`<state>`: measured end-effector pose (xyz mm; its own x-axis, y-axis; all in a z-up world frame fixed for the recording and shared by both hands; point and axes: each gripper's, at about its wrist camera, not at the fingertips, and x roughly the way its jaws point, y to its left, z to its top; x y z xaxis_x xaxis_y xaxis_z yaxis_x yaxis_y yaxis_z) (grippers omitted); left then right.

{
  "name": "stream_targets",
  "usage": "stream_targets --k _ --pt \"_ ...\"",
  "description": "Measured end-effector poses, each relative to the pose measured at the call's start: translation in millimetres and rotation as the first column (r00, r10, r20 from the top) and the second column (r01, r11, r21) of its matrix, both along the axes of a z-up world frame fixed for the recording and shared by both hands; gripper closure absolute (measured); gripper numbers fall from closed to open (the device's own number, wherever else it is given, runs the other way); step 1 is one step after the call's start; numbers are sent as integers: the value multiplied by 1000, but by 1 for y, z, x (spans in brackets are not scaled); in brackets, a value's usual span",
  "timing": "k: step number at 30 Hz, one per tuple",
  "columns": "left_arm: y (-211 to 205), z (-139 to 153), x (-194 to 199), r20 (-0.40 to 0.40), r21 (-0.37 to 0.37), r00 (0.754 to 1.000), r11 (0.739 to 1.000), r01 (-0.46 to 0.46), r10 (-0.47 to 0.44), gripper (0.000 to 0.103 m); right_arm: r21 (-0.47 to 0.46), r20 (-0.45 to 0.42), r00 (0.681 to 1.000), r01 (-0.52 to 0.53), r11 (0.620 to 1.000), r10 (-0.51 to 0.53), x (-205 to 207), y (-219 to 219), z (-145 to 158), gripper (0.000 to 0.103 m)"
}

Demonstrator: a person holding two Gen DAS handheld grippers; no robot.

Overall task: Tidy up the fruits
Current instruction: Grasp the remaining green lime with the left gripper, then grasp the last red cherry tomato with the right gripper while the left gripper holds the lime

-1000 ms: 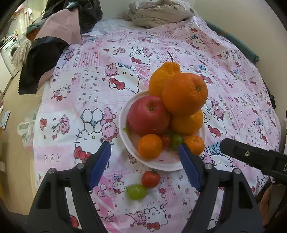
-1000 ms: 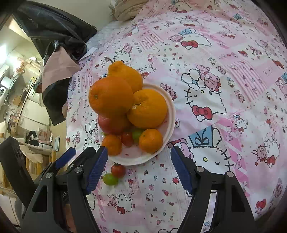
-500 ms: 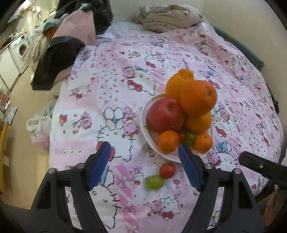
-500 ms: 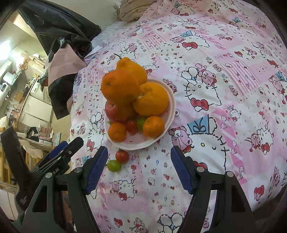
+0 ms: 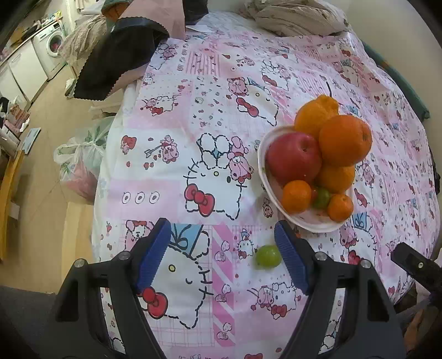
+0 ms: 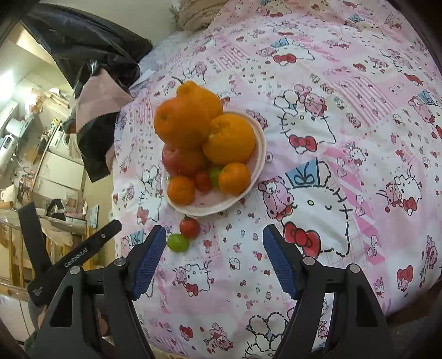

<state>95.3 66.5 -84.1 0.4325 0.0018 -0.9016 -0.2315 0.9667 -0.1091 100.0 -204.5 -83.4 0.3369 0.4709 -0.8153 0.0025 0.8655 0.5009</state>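
My left claw (image 5: pixel 222 255) hangs spread wide with nothing between its blue pads, and my right claw (image 6: pixel 214 262) is spread the same way, also empty; both hover over the pink cartoon bedspread (image 6: pixel 345 116). Taking the white plate (image 6: pixel 261 143) as my landmark: on the near side of it, on the cloth, lie a green tomato (image 6: pixel 178 242) and a red tomato (image 6: pixel 189 227), close together and just off its rim. On the plate itself small mandarins (image 6: pixel 181 190) sit at the near edge, a red apple (image 5: pixel 294 158) behind them, and big oranges (image 6: pixel 181 125) are stacked on top. Beyond the plate, a beige bundle of cloth (image 5: pixel 297 16) lies at the far edge.
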Motion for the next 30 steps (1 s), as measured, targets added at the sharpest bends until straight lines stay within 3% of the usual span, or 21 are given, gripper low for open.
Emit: stream_targets --k 12,16,18,20,24,27,30 --pt "-9 -30 6 -87 -71 995 997 33 -39 30 32 -141 987 80 996 -75 8 -13 -43 28" --pt "-28 -50 11 -145 -77 982 991 110 -120 41 30 -159 985 79 996 -74 12 -11 -53 28" --pt "-42 -56 11 -161 -36 973 987 159 -163 41 23 -168 983 77 997 -72 14 -10 -58 28" --pt "-65 -65 13 -186 30 949 964 266 -256 41 34 -182 981 80 996 -73 16 -11 -62 28" --pt "-84 -80 16 -217 52 925 943 329 -311 43 33 -178 982 69 997 -62 19 -9 -63 28" --pt "-86 -87 20 -240 48 919 942 333 -312 69 30 -187 981 66 997 -59 20 -10 -65 28" --pt "-84 -81 20 -227 12 922 945 326 -315 75 36 -191 980 63 997 -55 21 -10 -66 28"
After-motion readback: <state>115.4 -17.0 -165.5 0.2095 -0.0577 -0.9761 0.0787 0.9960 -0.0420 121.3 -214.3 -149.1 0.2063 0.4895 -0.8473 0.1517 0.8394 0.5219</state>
